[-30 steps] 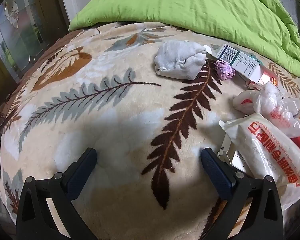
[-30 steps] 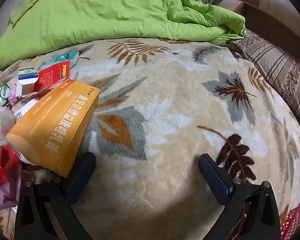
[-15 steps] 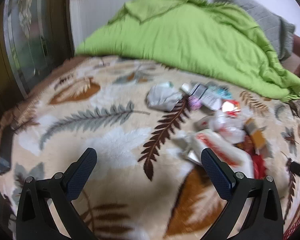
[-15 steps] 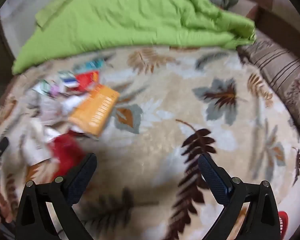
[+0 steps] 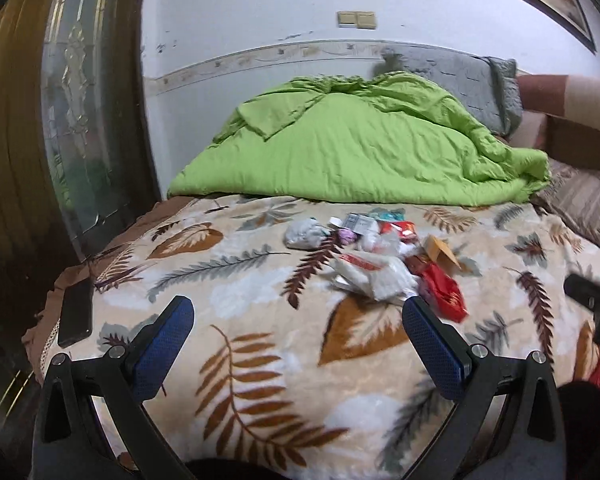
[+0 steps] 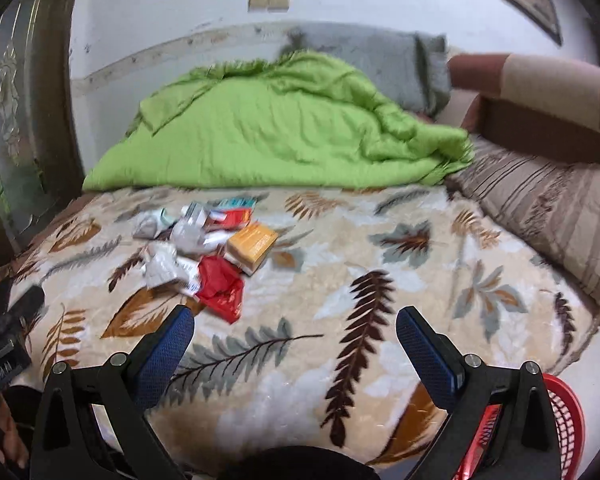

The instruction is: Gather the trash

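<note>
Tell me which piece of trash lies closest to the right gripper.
The red wrapper. It sits at the near edge of the pile, ahead of the orange box and the white bags behind it.

Red basket [image 6: 568, 432] (lower right) cut by frame edge

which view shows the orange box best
The right wrist view. There the orange box shows its top and a side face, clear of the other trash, beside the red wrapper. In the left wrist view the box appears only as a small, partly hidden shape behind the pile.
</note>
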A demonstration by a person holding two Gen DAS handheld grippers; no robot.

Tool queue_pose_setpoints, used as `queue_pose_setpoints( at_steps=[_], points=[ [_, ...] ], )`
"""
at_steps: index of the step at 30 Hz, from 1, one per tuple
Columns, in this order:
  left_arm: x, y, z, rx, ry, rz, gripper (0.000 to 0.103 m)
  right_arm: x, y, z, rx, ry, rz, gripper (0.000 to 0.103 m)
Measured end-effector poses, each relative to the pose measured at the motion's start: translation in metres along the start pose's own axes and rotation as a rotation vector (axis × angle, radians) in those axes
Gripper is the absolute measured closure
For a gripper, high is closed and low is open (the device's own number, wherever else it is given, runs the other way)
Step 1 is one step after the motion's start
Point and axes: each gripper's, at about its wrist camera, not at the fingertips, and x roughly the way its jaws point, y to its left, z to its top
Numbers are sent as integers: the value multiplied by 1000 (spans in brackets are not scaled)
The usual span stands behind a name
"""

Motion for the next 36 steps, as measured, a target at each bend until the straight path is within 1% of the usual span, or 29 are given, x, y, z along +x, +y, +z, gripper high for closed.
queue_pose_setpoints(
  at_steps=[2,4,6,7,9,13,24,36],
  points=[
    [-7,-3,-1,16,-28,-4,0,-11,0,-2,-12,-43,-32,1],
    [-9,-7,-3,30,-44,0,0,-11,0,-6,-26,-38,-38,1],
    [-6,-8,-5,30,-38,4,0,-8,2,-9,-34,-18,-45,1],
    [-2,-7,-6,29,-21,3,0,-7,3,-10,-41,-11,-46,1],
    [6,-5,-8,23,9,-1,0,-6,4,-11,-45,-11,-54,1],
    [9,-5,-9,7,31,0,0,-4,3,-14,-40,-4,-56,1],
    [14,-1,-8,-9,55,5,0,2,8,-13,-58,28,-60,1],
    [16,0,-8,-10,58,5,0,4,5,-14,-54,36,-61,1]
  ],
)
